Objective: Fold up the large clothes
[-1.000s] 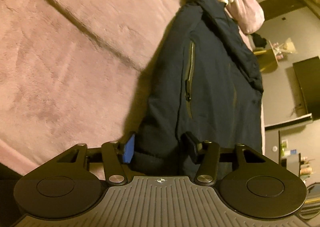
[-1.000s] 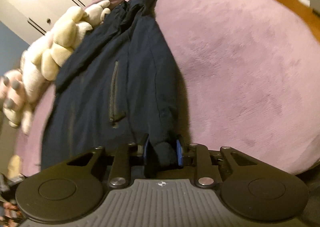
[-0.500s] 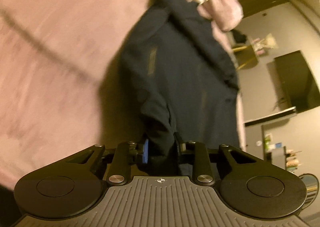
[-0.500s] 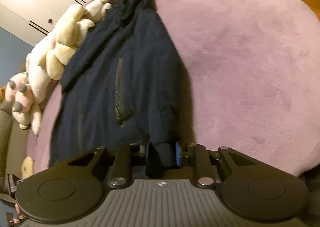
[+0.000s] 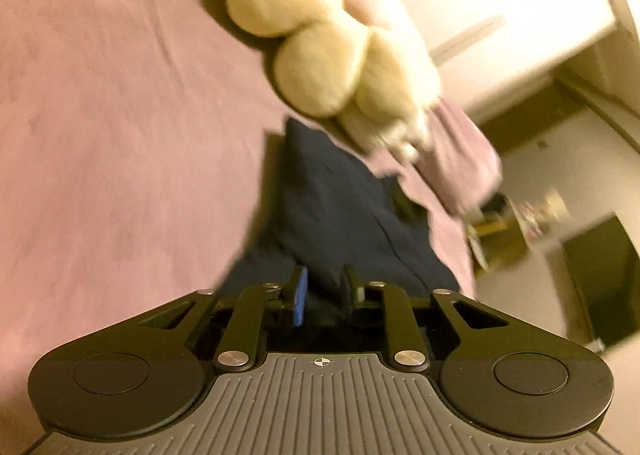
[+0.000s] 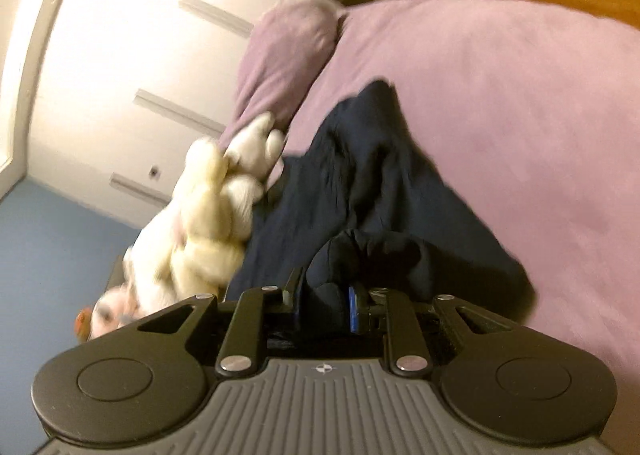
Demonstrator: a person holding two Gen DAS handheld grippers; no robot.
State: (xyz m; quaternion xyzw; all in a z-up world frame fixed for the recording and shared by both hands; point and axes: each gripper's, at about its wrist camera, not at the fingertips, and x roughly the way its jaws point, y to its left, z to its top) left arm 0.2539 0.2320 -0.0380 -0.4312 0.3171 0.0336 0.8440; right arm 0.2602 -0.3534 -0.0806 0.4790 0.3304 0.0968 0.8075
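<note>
A dark navy jacket point(image 5: 340, 211) lies on a pink-purple bed cover point(image 5: 120, 135). My left gripper point(image 5: 323, 291) is shut on a corner of the jacket's hem. The jacket also shows in the right wrist view point(image 6: 384, 183), bunched and doubled over toward its collar end. My right gripper point(image 6: 324, 295) is shut on the other hem corner, a thick wad of cloth between the pads. Both views are blurred by motion.
A cream plush toy point(image 5: 332, 47) lies at the head of the bed, touching the jacket's far end; it also shows in the right wrist view point(image 6: 208, 215). A purple pillow point(image 6: 288, 55) is behind it. White wardrobe doors point(image 6: 120, 75) stand beyond the bed.
My left gripper closed on the hem. Both grippers lifted the hem and carried it toward the collar, so the jacket now looks much shorter and the plush toy is closer.
</note>
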